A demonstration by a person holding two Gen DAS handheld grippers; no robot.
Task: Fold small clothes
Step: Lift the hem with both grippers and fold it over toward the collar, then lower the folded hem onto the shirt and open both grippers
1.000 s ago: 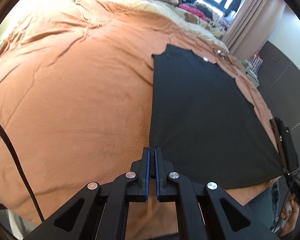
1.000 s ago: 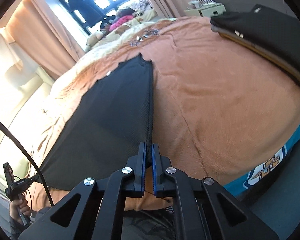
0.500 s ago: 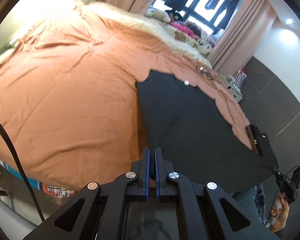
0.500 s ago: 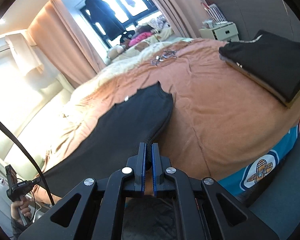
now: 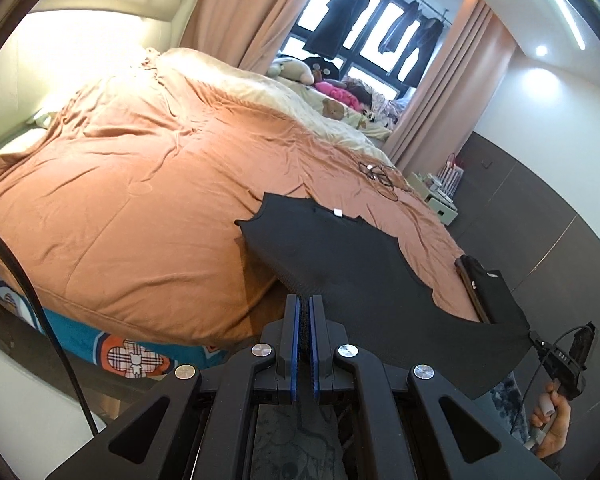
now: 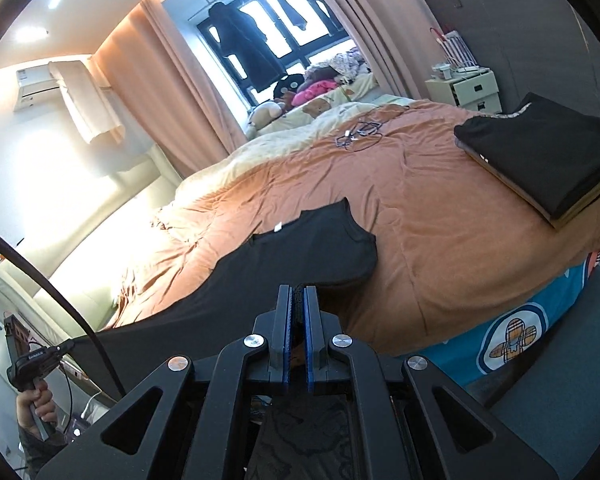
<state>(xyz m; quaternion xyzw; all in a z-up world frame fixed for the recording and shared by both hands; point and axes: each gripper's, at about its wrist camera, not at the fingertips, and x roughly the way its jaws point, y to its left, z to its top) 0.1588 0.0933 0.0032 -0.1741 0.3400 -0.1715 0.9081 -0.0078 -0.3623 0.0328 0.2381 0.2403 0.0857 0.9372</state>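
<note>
- Left gripper (image 5: 304,304) – fingers pressed together on one bottom corner of the black shirt (image 5: 352,268), cloth pinched between the blue pads.
- Right gripper (image 6: 296,300) – same deal, clamped on the other bottom corner; a bit of fabric shows bunched between its pads.
- Shirt's hem is lifted off the bed and stretched taut between the two grippers; the hem edge runs straight across from one to the other.
- Collar end w/ the small white tag (image 5: 338,212) lies on the orange blanket (image 5: 140,184), near the bed's middle. The lifted part sags toward it.
- In the left view the right gripper shows at the far edge, w/ the person's hand (image 5: 550,420) on the handle below it.
- In the right view the left gripper sits at the far left edge, hand (image 6: 34,404) wrapped round its grip.
- Stack of folded dark clothes (image 6: 540,156) rests on the right side of the bed, well apart from the shirt.
- Tangle of thin cable (image 6: 358,134) lies further up the blanket, near the cream cover (image 6: 300,136).
- Soft toys (image 5: 296,70) piled by the window, dark clothes hanging in front of the glass.
- Blue patterned sheet (image 6: 512,340) shows below the blanket edge.
</note>
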